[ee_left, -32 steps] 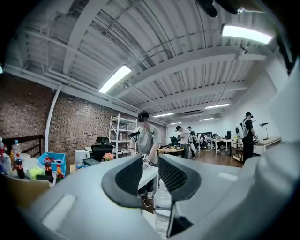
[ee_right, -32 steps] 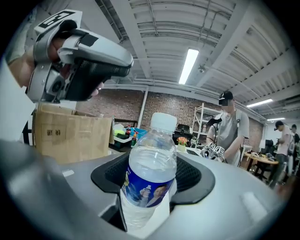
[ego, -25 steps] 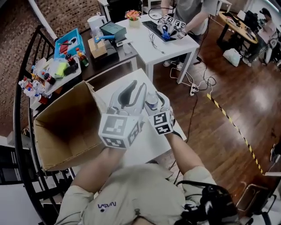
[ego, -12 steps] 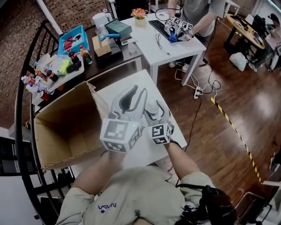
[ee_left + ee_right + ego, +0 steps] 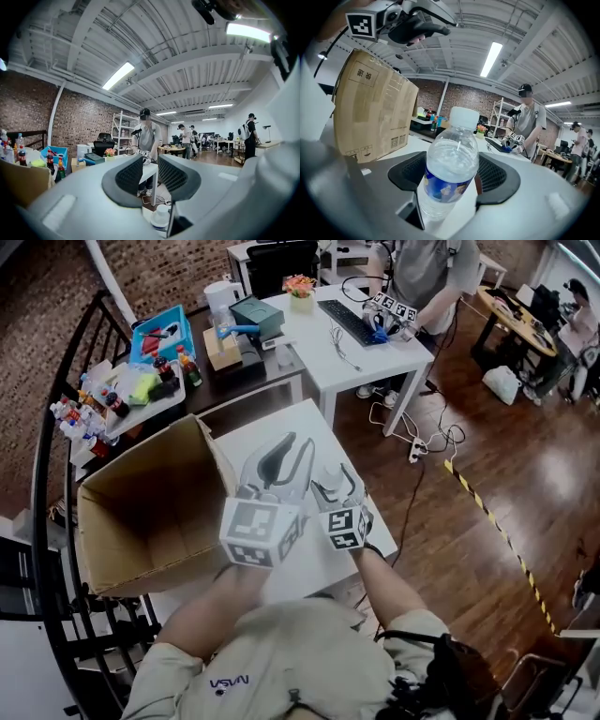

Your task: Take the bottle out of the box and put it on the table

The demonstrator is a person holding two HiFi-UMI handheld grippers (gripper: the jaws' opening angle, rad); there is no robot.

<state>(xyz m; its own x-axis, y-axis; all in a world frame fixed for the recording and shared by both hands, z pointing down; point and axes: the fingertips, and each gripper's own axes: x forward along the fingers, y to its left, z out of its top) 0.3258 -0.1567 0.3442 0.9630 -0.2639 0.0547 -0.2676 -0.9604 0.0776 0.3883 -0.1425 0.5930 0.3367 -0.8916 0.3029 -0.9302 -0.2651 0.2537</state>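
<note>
I count one bottle (image 5: 451, 164), one cardboard box (image 5: 150, 512), one white worktop (image 5: 272, 427) and my two grippers, the left gripper (image 5: 150, 171) held up beside the box with its fingers (image 5: 129, 176) only narrowly apart and nothing between them. The bottle is out of the box and stands upright on the worktop, right between the fingers (image 5: 494, 176) of the right gripper (image 5: 339, 484), its white cap rising above them. Those fingers have just been opening and now stand wide, with the bottle between them and a gap showing beside it on the right.
</note>
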